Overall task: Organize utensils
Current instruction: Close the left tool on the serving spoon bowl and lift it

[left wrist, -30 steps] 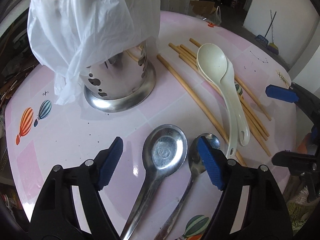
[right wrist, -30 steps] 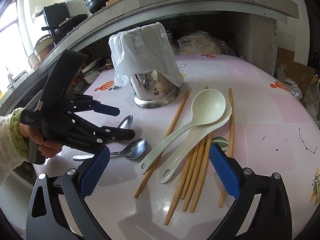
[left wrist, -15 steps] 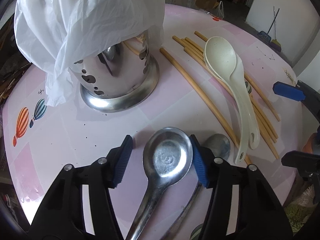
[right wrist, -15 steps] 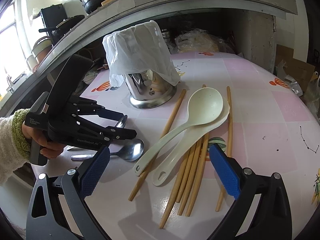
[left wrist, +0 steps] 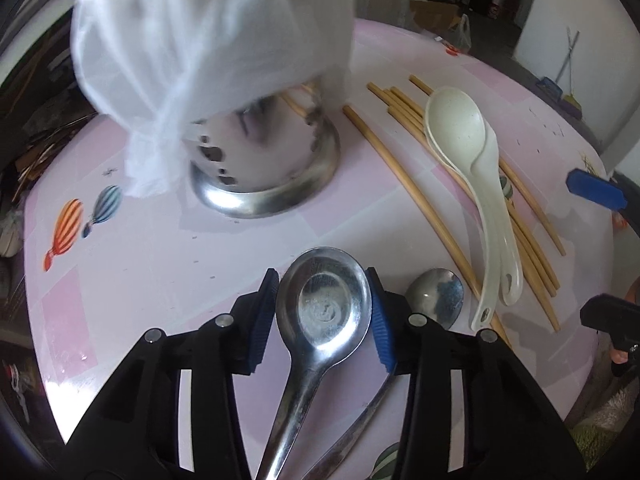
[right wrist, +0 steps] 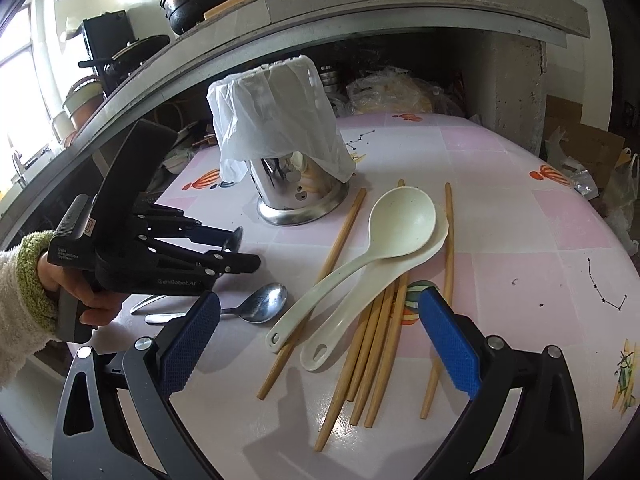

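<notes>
My left gripper [left wrist: 322, 314] is shut on the bowl of a large steel spoon [left wrist: 324, 312], held just above the pink table. A smaller steel spoon [left wrist: 436, 298] lies to its right; it also shows in the right wrist view [right wrist: 264, 302]. Two cream plastic spoons [right wrist: 384, 236] lie stacked on several bamboo chopsticks [right wrist: 376, 344]. A steel utensil holder [right wrist: 298, 188] draped with a white plastic bag [right wrist: 276, 116] stands behind them. My right gripper [right wrist: 320, 344] is open and empty, hovering over the chopsticks' near ends.
The round pink table [right wrist: 520, 248] has balloon prints. Behind it a concrete counter [right wrist: 360, 12] holds pots, with clutter under it. The table edge drops off at the near side and at the right.
My left gripper moved forward over the large steel spoon and its jaws closed on the bowl. The right gripper stayed open and barely moved.
</notes>
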A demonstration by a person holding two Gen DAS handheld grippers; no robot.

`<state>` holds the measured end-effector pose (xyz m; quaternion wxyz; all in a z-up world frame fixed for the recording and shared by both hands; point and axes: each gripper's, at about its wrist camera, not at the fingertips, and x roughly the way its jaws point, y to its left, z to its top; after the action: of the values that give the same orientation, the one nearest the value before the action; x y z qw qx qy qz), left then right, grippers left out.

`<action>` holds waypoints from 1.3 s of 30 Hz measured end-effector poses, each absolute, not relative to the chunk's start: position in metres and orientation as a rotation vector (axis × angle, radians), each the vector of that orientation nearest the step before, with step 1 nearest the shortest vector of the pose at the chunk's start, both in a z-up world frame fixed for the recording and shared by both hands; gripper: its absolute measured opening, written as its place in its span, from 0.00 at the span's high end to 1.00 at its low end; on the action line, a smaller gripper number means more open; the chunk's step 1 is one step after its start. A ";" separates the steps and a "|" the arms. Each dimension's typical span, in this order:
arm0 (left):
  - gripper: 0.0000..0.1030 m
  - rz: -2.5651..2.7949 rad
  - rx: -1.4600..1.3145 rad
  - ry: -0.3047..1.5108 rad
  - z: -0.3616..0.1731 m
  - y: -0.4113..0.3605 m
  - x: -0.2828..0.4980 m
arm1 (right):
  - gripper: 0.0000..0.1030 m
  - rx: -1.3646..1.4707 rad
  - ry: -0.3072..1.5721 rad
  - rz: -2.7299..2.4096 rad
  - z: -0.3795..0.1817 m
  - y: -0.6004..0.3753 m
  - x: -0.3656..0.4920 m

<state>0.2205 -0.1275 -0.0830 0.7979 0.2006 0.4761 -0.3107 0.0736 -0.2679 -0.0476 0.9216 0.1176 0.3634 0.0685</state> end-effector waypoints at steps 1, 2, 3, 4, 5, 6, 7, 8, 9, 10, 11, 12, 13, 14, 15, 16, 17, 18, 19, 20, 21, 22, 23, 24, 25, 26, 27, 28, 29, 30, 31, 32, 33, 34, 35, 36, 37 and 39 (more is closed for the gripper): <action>0.60 -0.646 0.416 1.016 -0.077 -0.121 0.221 | 0.06 0.246 0.742 0.145 -0.046 -0.269 0.073; 0.60 -0.616 0.399 1.003 -0.071 -0.115 0.220 | 0.06 0.250 0.738 0.149 -0.045 -0.270 0.072; 0.60 -0.589 0.384 0.989 -0.064 -0.109 0.220 | 0.06 0.255 0.733 0.156 -0.042 -0.271 0.072; 0.60 -0.571 0.367 0.977 -0.058 -0.103 0.218 | 0.07 0.257 0.727 0.161 -0.040 -0.271 0.072; 0.60 -0.551 0.346 0.962 -0.051 -0.097 0.216 | 0.09 0.261 0.721 0.168 -0.038 -0.271 0.072; 0.60 -0.525 0.321 0.941 -0.041 -0.088 0.214 | 0.12 0.264 0.720 0.176 -0.036 -0.271 0.072; 0.60 -0.509 0.303 0.924 -0.034 -0.081 0.211 | 0.14 0.270 0.720 0.192 -0.034 -0.270 0.072; 0.60 -0.493 0.281 0.906 -0.027 -0.073 0.208 | 0.15 0.281 0.720 0.212 -0.031 -0.268 0.072; 0.60 -0.474 0.256 0.886 -0.018 -0.064 0.205 | 0.19 0.295 0.723 0.238 -0.030 -0.265 0.073; 0.60 -0.456 0.237 0.869 -0.011 -0.055 0.201 | 0.21 0.304 0.728 0.257 -0.029 -0.262 0.073; 0.60 -0.437 0.218 0.855 -0.005 -0.049 0.198 | 0.23 0.312 0.734 0.278 -0.028 -0.259 0.074; 0.60 -0.418 0.195 0.841 0.001 -0.042 0.196 | 0.27 0.325 0.741 0.305 -0.028 -0.254 0.075; 0.60 -0.399 0.175 0.828 0.006 -0.035 0.193 | 0.30 0.346 0.754 0.341 -0.029 -0.249 0.077; 0.60 -0.378 0.157 0.812 0.011 -0.028 0.189 | 0.31 0.361 0.765 0.371 -0.030 -0.243 0.079; 0.60 -0.361 0.146 0.800 0.013 -0.023 0.187 | 0.34 0.375 0.777 0.409 -0.031 -0.236 0.083; 0.60 -0.342 0.138 0.786 0.016 -0.016 0.184 | 0.39 0.377 0.791 0.433 -0.033 -0.229 0.087; 0.60 -0.328 0.130 0.775 0.016 -0.011 0.182 | 0.41 0.371 0.808 0.457 -0.035 -0.220 0.092; 0.60 -0.311 0.118 0.763 0.018 -0.005 0.177 | 0.45 0.364 0.826 0.481 -0.038 -0.212 0.098; 0.60 -0.301 0.105 0.756 0.020 0.000 0.175 | 0.48 0.357 0.854 0.500 -0.042 -0.202 0.106; 0.60 -0.293 0.092 0.750 0.020 0.004 0.173 | 0.49 0.352 0.878 0.516 -0.046 -0.194 0.114; 0.60 -0.283 0.078 0.744 0.022 0.008 0.170 | 0.52 0.355 0.902 0.540 -0.050 -0.186 0.122; 0.60 -0.274 0.069 0.739 0.022 0.012 0.168 | 0.53 0.361 0.926 0.559 -0.055 -0.176 0.131; 0.60 -0.264 0.058 0.734 0.023 0.016 0.165 | 0.53 0.363 0.947 0.570 -0.059 -0.169 0.139; 0.60 -0.258 0.045 0.730 0.023 0.021 0.162 | 0.55 0.363 0.977 0.590 -0.064 -0.160 0.147; 0.60 -0.254 0.034 0.728 0.023 0.024 0.159 | 0.56 0.361 1.011 0.601 -0.071 -0.152 0.155; 0.60 -0.251 0.026 0.726 0.023 0.026 0.157 | 0.56 0.357 1.039 0.608 -0.076 -0.144 0.160; 0.60 -0.244 0.018 0.722 0.023 0.029 0.156 | 0.57 0.347 1.066 0.615 -0.082 -0.137 0.164; 0.60 -0.239 0.010 0.718 0.023 0.033 0.154 | 0.57 0.331 1.094 0.617 -0.088 -0.130 0.166; 0.60 -0.236 0.001 0.714 0.023 0.036 0.152 | 0.57 0.323 1.119 0.619 -0.092 -0.126 0.166; 0.60 -0.234 -0.011 0.712 0.024 0.039 0.150 | 0.57 0.321 1.116 0.627 -0.094 -0.123 0.163; 0.60 -0.233 -0.018 0.712 0.023 0.042 0.149 | 0.57 0.309 1.117 0.631 -0.094 -0.121 0.160; 0.60 -0.234 -0.025 0.712 0.022 0.045 0.148 | 0.57 0.301 1.121 0.636 -0.093 -0.121 0.157; 0.60 -0.235 -0.029 0.711 0.022 0.047 0.147 | 0.57 0.299 1.125 0.643 -0.093 -0.120 0.153; 0.60 -0.236 -0.033 0.712 0.021 0.049 0.146 | 0.57 0.291 1.131 0.654 -0.094 -0.120 0.149; 0.60 -0.238 -0.039 0.713 0.021 0.051 0.146 | 0.57 0.281 1.133 0.660 -0.094 -0.120 0.144; 0.60 -0.241 -0.045 0.712 0.021 0.052 0.146 | 0.57 0.276 1.136 0.663 -0.094 -0.122 0.141; 0.60 -0.246 -0.050 0.709 0.021 0.054 0.146 | 0.57 0.273 1.139 0.667 -0.093 -0.124 0.135; 0.60 -0.254 -0.058 0.702 0.020 0.055 0.145 | 0.57 0.259 1.139 0.670 -0.092 -0.128 0.124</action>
<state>0.1449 0.0555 0.0205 0.9306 -0.0286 0.3431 -0.1242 0.1243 -0.1278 -0.0916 0.7817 0.1198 0.5276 0.3102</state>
